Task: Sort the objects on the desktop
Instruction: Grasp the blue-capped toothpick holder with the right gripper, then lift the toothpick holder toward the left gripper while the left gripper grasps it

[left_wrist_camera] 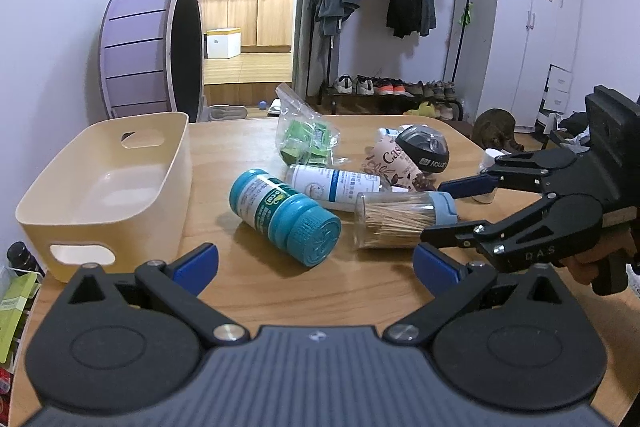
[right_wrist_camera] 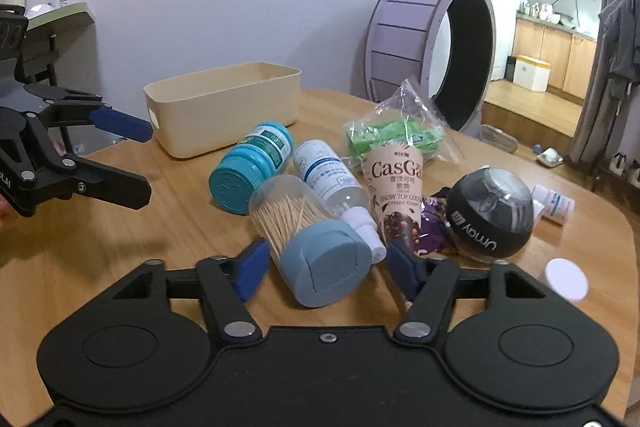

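Right gripper (right_wrist_camera: 325, 269) is spread wide around the blue cap end of the toothpick jar (right_wrist_camera: 304, 227). The fingers flank the cap and the pads look apart from it on both sides, so nothing is held yet. The jar lies on its side on the wooden table (right_wrist_camera: 120, 247), in the middle of the pile.

Left gripper (left_wrist_camera: 316, 265) is also wide open and empty. It hangs low over bare table, aimed at the teal-capped pill bottle (left_wrist_camera: 280, 215), with a gap between them.

The beige bin (left_wrist_camera: 104, 183) sits at the table's left rear and looks empty, so the sort has barely begun.

Risks as I see them:
- The jar is round, smooth and lying down. If the pads close off-centre on the cap, it'll likely roll or squirt out forward.
- The white spray bottle (right_wrist_camera: 332, 183) lies right against the jar, nozzle near the right-hand finger. That finger could catch the nozzle and drag or pinch both.
- The CasGa paper cone (right_wrist_camera: 396, 187) and black Umay ball (right_wrist_camera: 490, 213) sit just beside; a sideways shove knocks the ball rolling toward the table edge.
- The cap has a flip lid. Squeeze it wrong and it may pop, spilling toothpicks.
- Both grippers work the same cluster and could clash if they go in together.
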